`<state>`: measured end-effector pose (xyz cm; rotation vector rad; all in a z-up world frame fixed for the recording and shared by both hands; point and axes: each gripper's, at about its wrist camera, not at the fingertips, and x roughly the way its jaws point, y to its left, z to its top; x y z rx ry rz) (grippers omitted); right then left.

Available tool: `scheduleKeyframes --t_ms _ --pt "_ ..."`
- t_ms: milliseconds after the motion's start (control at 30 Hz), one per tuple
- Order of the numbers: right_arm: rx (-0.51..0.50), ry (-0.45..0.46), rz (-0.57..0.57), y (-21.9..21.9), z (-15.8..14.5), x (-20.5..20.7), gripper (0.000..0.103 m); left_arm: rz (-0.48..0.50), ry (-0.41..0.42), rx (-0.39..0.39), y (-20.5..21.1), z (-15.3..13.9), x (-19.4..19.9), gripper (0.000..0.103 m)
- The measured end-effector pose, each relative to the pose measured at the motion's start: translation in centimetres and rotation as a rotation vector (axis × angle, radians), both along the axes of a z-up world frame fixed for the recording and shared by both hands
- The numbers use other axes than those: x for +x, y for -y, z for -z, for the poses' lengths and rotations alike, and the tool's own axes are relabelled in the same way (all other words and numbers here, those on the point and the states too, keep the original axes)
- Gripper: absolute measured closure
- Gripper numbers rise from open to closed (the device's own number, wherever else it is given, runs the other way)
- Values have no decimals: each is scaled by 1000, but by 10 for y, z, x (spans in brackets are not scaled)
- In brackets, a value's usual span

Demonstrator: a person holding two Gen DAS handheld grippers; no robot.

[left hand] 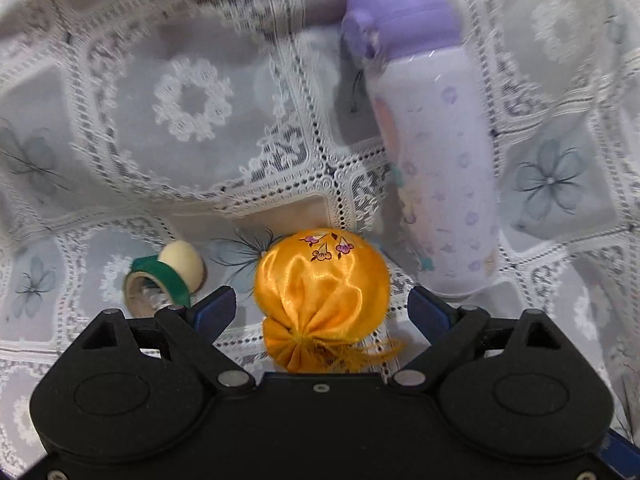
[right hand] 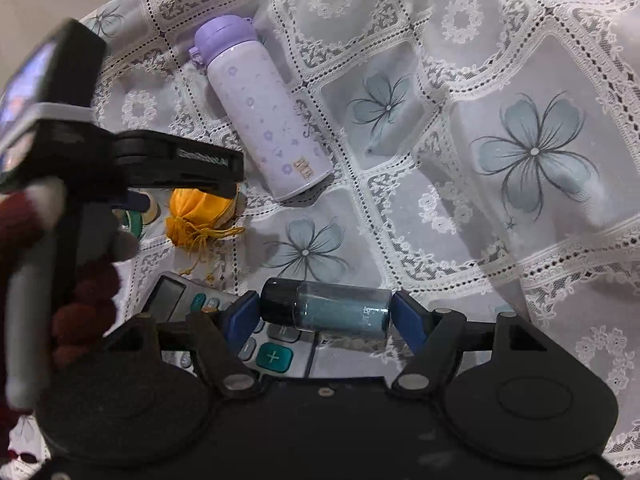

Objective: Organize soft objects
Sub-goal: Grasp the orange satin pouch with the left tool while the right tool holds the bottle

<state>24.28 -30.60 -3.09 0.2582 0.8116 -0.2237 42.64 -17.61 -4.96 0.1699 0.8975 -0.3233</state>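
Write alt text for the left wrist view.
Open left tongs flank an orange satin pouch on a lace tablecloth. A tape roll lies left of it, a purple-lidded bottle on its side to the right.

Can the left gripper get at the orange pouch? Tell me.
Probably yes. The left gripper is open with the orange pouch lying between its fingers, pads clear of it. The tape roll and bottle lie off to either side.

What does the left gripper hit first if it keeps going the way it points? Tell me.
Probably the yellow satin pouch: it lies on the tablecloth between the open fingers of the left gripper, dead ahead. Remaining depth is unclear.
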Motion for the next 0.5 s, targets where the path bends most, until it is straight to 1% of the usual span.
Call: scheduleKeyframes --t_ms 100,167,233,267,300,367,433,500 --pt "-3 1 2 2 0 -4 32 -6 -43 11 6 13 14 13" --pt "-2 0 3 3 -1 -6 32 -13 -61 27 9 20 21 15" --pt "-10 0 5 3 -1 -10 32 -9 -69 32 11 26 24 38" --pt "-14 1 9 3 -1 -12 32 -8 -72 32 12 27 25 39" --pt "-16 1 14 3 -2 -14 32 -11 -74 38 13 29 25 41" --pt "-16 0 26 5 -3 -18 32 -5 -60 41 16 30 22 42" --pt "-20 0 41 8 -5 -23 32 27 -49 32 19 28 13 43" --pt "-27 -3 55 10 -6 -29 32 62 -55 13 21 25 0 43"
